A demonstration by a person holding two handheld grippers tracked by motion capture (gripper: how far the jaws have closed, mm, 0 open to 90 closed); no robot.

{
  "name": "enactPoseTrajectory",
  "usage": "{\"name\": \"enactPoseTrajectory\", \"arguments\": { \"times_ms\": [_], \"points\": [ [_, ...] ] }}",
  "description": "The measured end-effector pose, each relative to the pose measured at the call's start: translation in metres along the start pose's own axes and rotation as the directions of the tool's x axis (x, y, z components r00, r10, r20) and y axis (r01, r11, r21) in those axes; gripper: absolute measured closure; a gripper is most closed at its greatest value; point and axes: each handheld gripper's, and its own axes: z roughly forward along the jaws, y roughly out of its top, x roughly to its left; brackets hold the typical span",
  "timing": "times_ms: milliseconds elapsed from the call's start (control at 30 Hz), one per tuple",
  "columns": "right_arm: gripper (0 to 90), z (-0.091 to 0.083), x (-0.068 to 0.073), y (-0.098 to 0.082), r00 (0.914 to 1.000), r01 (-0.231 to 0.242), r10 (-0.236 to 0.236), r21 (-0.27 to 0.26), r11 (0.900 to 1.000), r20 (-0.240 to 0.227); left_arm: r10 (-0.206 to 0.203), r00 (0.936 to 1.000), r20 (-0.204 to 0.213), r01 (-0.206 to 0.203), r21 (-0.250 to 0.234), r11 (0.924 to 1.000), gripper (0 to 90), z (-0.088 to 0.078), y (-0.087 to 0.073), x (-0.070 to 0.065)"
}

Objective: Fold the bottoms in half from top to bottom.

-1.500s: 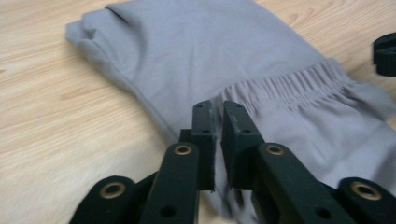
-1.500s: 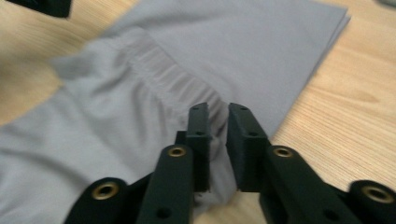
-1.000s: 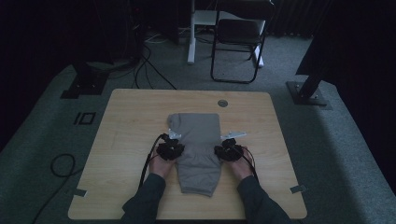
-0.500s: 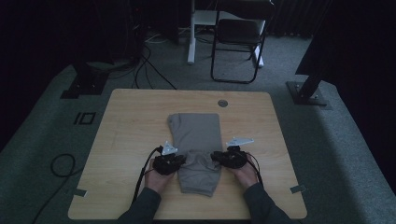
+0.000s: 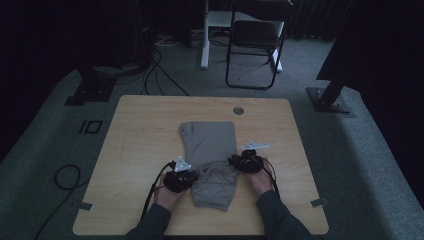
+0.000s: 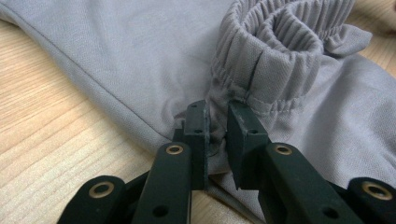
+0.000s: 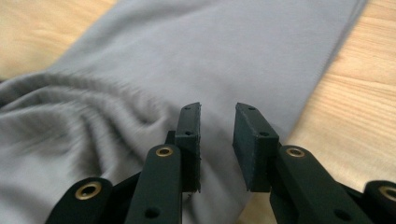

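- High view: grey garment [image 5: 210,150], looks like folded shorts or pants, lies in the middle of the wooden table [image 5: 135,135], running from the centre toward the person's edge. The elastic waistband [image 5: 220,169] is bunched up across it, between the two tools. Left tool [image 5: 181,179] sits at the garment's left edge, right tool [image 5: 246,162] at its right edge, each with a hand behind it. A folding chair [image 5: 255,40] stands on the carpet past the far side of the table, and there's a small round grommet [image 5: 238,110] near the table's far edge.
- Left gripper view: left tool [image 6: 217,135] is clamped on the grey fabric right below the gathered waistband [image 6: 275,51], with cloth pinched in the narrow gap between the jaws. The waistband stands up in a rolled loop just beyond.
- Right gripper view: right tool [image 7: 217,140] has its jaws apart with nothing between them, hovering over the garment [image 7: 187,56] near its edge, bare table [image 7: 355,102] to the right. Fabric on the left is rumpled.
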Motion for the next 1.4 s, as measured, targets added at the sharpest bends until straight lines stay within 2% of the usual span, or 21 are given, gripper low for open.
{"name": "enactPoseTrajectory", "arguments": {
  "times_ms": [67,100,167,233,333,467,567,667,733,800,933,1000,1067,1133,1200,1267,1333,1400],
  "points": [
    [72.3,0.007,0.0,0.004,0.9999,-0.012,0.012,0.018,1.0,-0.007,0.0,1.0,0.001,0.0,0.004,1.0,78.5,0.0,0.0,0.0],
    [72.3,0.009,0.002,0.005,0.9996,-0.011,0.012,0.026,1.0,-0.025,0.006,1.0,0.003,-0.006,0.006,1.0,78.4,-0.001,0.0,0.0],
    [71.8,0.01,0.007,0.007,0.9956,-0.004,0.007,0.029,1.0,-0.094,0.015,0.9999,0.003,-0.015,0.01,0.9998,77.1,-0.003,0.001,0.001],
    [71.6,0.008,0.014,0.007,0.9902,0.034,-0.029,0.033,0.999,-0.136,0.007,1.0,0.004,-0.007,-0.005,1.0,74.7,-0.006,0.004,0.005],
    [71.5,0.003,0.022,0.004,0.9833,0.081,-0.074,0.037,0.996,-0.166,-0.026,0.9995,-0.02,0.025,-0.036,0.999,73.4,-0.01,0.011,0.013],
    [71.5,-0.002,0.026,0.0,0.9771,0.097,-0.088,0.036,0.995,-0.193,-0.046,0.9981,-0.042,0.044,-0.042,0.9982,72.8,-0.003,0.024,0.02],
    [71.5,-0.005,0.028,-0.005,0.9722,0.107,-0.097,0.037,0.994,-0.213,-0.037,0.9992,-0.014,0.036,-0.01,0.9993,72.1,0.007,0.027,0.019],
    [70.6,-0.01,0.031,-0.012,0.9664,0.12,-0.108,0.039,0.992,-0.233,0.018,0.9993,0.034,-0.018,0.017,0.9997,71.0,0.009,0.023,0.008],
    [68.9,-0.014,0.033,-0.015,0.9641,0.126,-0.113,0.04,0.991,-0.24,0.035,0.9973,0.065,-0.037,0.024,0.999,69.6,0.007,0.017,0.002],
    [65.9,-0.019,0.035,-0.02,0.9614,0.133,-0.119,0.041,0.99,-0.248,0.044,0.9944,0.096,-0.048,0.035,0.9983,69.5,0.004,0.009,-0.001],
    [63.7,-0.027,0.041,-0.033,0.9559,0.166,-0.147,0.057,0.984,-0.254,0.039,0.9917,0.122,-0.044,0.035,0.9984,69.4,0.0,-0.001,-0.002],
    [62.1,-0.029,0.043,-0.035,0.9546,0.184,-0.165,0.055,0.981,-0.248,0.057,0.9935,0.098,-0.06,0.02,0.998,68.7,-0.002,0.0,-0.003],
    [60.3,-0.029,0.042,-0.032,0.9606,0.187,-0.174,0.042,0.981,-0.217,0.06,0.9966,0.055,-0.06,-0.008,0.9982,67.3,-0.003,0.004,0.0],
    [58.4,-0.027,0.04,-0.025,0.97,0.183,-0.175,0.031,0.983,-0.168,0.055,0.9985,-0.004,-0.055,-0.037,0.9978,66.3,-0.002,0.012,0.007],
    [57.0,-0.021,0.035,-0.015,0.9767,0.189,-0.186,0.02,0.982,-0.107,0.049,0.997,-0.059,-0.053,-0.057,0.997,65.1,0.002,0.02,0.013],
    [55.7,-0.014,0.03,-0.006,0.9799,0.193,-0.192,0.015,0.981,-0.052,0.046,0.9922,-0.116,-0.055,-0.07,0.996,64.5,0.007,0.03,0.02],
    [54.8,-0.004,0.023,0.006,0.9837,0.18,-0.18,0.004,0.984,0.006,0.057,0.981,-0.186,-0.072,-0.073,0.9947,63.0,0.017,0.04,0.028],
    [54.0,0.006,0.015,0.018,0.9884,0.146,-0.145,-0.013,0.989,0.046,0.052,0.9738,-0.221,-0.068,-0.061,0.9958,63.0,0.026,0.046,0.035]
  ]
}}
